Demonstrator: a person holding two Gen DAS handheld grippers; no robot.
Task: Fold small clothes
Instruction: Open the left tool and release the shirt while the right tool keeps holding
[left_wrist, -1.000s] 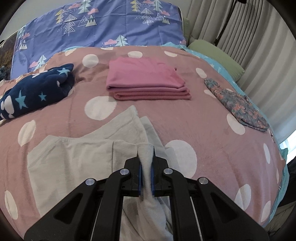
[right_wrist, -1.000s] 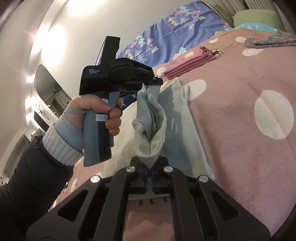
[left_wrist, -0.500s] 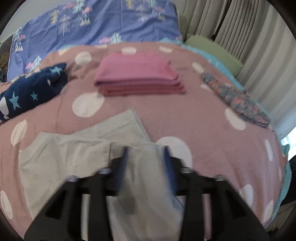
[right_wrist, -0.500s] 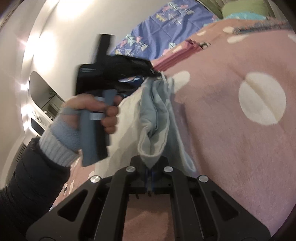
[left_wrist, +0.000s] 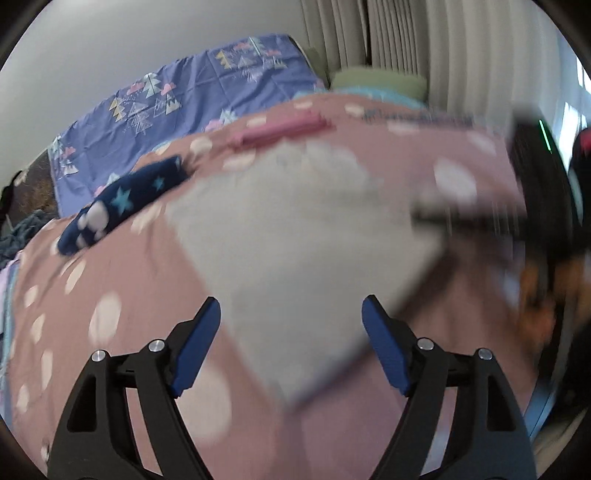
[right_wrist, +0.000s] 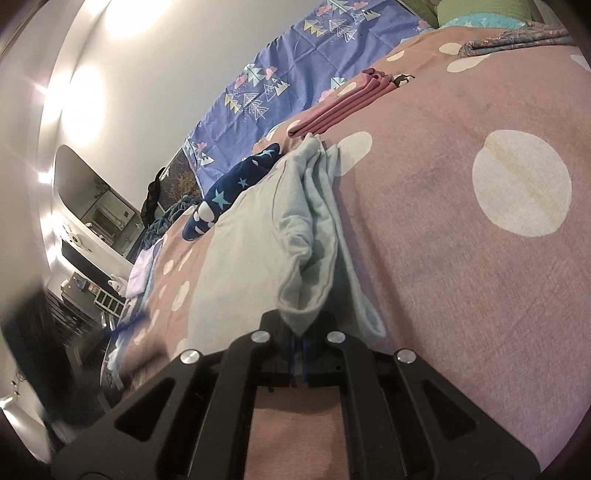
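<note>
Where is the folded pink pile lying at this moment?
In the right wrist view the folded pink pile lies on the dotted blanket, just beyond the far end of the grey garment, below the purple tree-print fabric.

A garment (right_wrist: 255, 240) is lying spread on the bed (right_wrist: 461, 258), its near edge sitting between the right tongs (right_wrist: 298, 349). Behind it a folded stack (right_wrist: 340, 107) is resting, a starred bundle (right_wrist: 229, 192) lying to the left.

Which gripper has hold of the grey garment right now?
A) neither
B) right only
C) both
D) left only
B: the right gripper is shut on a fold of the grey garment, while the left gripper is wide open with nothing between its pads.
</note>
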